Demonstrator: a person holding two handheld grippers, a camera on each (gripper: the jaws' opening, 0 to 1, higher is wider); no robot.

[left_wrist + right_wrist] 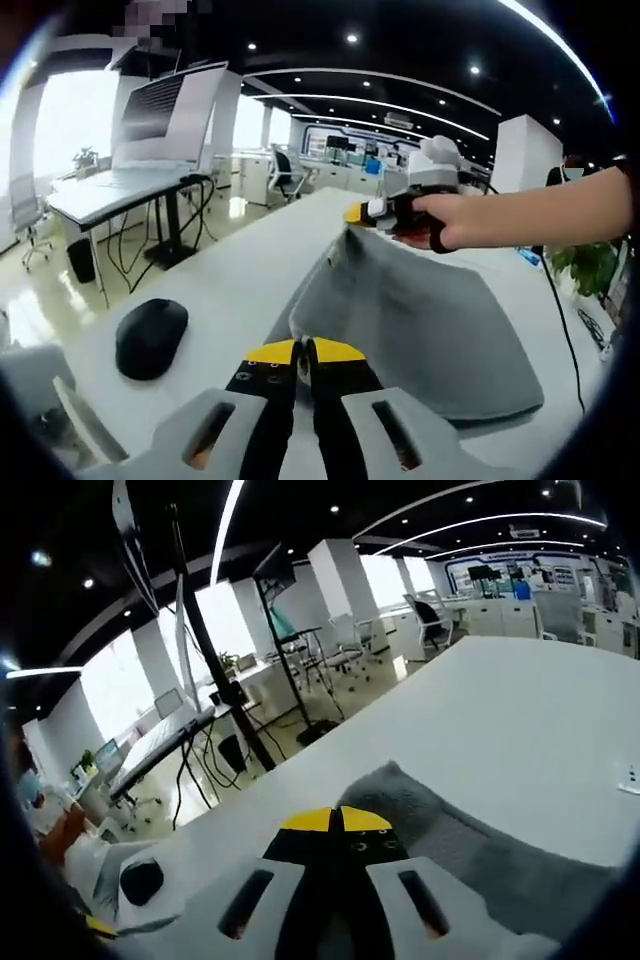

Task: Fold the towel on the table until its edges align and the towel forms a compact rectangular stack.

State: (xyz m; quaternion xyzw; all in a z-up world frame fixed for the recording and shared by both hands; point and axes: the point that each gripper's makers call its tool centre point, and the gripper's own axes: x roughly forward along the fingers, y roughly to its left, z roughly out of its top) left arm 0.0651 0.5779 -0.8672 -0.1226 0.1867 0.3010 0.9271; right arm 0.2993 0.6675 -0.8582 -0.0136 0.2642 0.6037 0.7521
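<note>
Now soft grey towel (420, 320) pinched by both tools, draped.

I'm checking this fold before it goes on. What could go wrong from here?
1. Both grippers pinch the gray towel at corners: the left gripper near, the right gripper far. If either slips, the edges may not align.
2. The black mouse lies close beside the towel on the white table; a swung corner could knock it.
</note>
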